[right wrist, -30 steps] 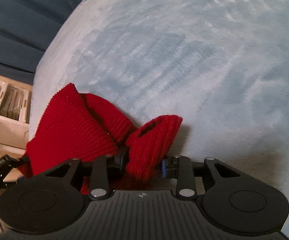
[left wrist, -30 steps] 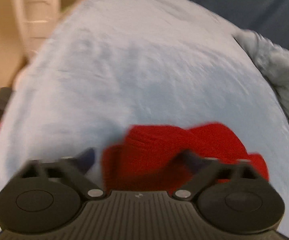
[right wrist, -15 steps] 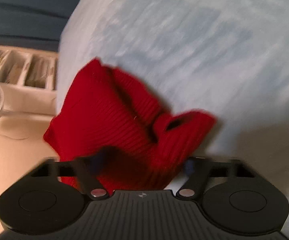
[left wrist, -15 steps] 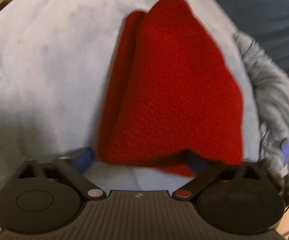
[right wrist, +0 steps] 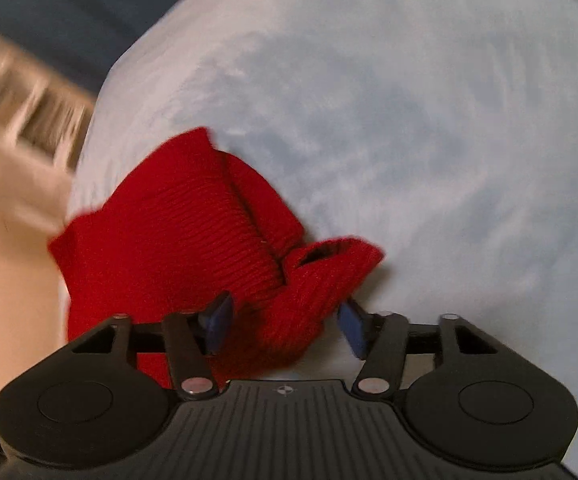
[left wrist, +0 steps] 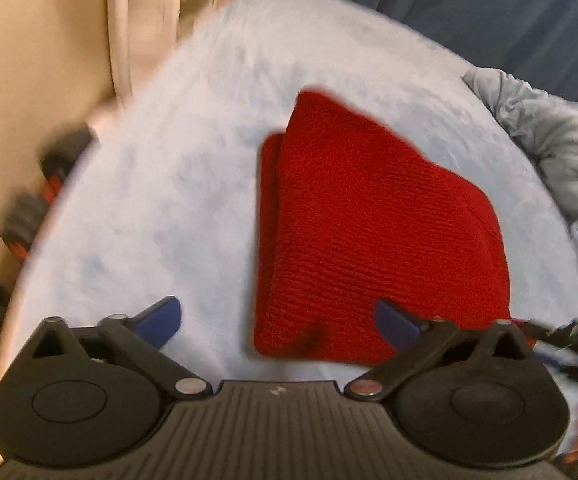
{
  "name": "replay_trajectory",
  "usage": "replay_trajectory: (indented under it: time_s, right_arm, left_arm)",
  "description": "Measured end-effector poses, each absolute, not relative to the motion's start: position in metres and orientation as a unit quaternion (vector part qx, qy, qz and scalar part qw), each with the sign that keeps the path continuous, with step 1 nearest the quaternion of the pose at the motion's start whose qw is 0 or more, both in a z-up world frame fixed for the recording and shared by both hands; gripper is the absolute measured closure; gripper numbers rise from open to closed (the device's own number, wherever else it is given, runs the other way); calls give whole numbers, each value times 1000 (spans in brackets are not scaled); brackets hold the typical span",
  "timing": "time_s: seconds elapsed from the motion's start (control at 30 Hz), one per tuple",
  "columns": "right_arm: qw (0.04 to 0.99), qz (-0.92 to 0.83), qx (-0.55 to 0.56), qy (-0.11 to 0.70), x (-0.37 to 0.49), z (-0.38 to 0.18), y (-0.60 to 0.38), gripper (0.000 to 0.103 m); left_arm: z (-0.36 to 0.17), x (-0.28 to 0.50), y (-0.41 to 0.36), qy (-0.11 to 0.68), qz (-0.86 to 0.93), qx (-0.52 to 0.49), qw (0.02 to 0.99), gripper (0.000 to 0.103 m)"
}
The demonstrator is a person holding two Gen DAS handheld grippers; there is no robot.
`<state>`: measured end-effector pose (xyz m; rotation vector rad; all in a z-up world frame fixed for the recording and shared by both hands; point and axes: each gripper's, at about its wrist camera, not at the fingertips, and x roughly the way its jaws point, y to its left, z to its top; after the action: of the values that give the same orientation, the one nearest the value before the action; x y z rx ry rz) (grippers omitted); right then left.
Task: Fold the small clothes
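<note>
— Red knit garment (left wrist: 369,232), where is it?
— Flat on the pale blue blanket (left wrist: 169,200), ahead of the left gripper (left wrist: 281,320), whose jaws gape empty.
— And the right gripper (right wrist: 285,324)?
— Its jaws have just been opening; the garment's bunched corner lies loose between them.

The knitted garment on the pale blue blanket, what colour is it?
Bright red, plain ribbed knit. It shows best in the left wrist view, lying flat.

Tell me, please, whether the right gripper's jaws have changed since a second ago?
Yes. The right gripper was clamped on the red knit garment; its jaws have just been opening, and the cloth now lies loose between them on the pale blue blanket.
</note>
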<state>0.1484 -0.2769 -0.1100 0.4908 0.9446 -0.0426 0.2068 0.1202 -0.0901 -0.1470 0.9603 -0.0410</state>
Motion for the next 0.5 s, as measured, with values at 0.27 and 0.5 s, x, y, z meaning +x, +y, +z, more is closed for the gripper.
replay_trajectory:
  time_s: [0.27, 0.5]
  right_arm:
    - [963, 16, 27, 269, 21, -17, -223, 4]
    - [947, 46, 17, 316, -20, -19, -203, 4]
  left_arm:
    - [-30, 97, 65, 415, -2, -19, 910, 0]
    - [-25, 41, 51, 422, 35, 17, 906, 0]
